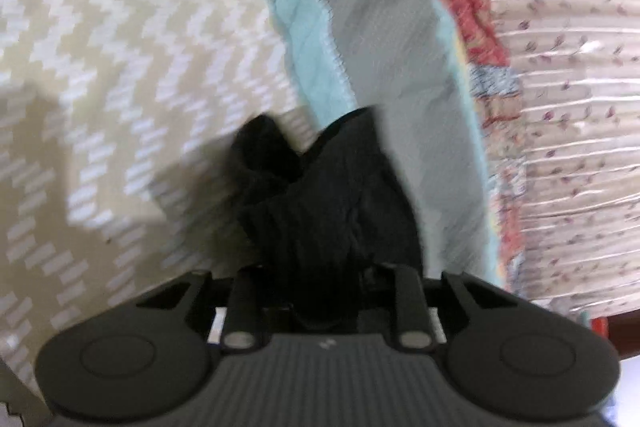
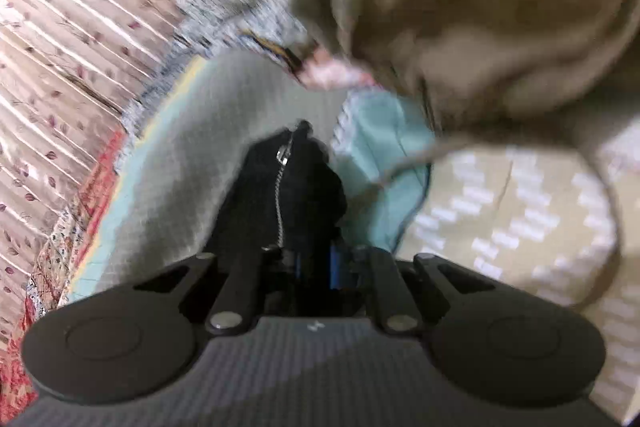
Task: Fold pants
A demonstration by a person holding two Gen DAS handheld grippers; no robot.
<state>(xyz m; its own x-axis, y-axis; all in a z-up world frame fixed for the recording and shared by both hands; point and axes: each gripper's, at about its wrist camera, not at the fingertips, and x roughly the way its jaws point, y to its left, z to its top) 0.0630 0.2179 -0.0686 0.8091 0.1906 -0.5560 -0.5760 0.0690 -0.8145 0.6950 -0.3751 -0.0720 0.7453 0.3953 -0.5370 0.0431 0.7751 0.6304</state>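
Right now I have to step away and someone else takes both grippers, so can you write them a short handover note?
Left gripper: shut on a bunch of the black pants, held just above the grey, teal-edged cloth.
Right gripper: shut on black pants fabric at the zipper, so this is the fly end.
Both views are blurred; the rest of the pants is out of view.
Done: both ends gripped. No neat fold shows yet.
Left: spread the pants flat on the bed cover, fold them, release.
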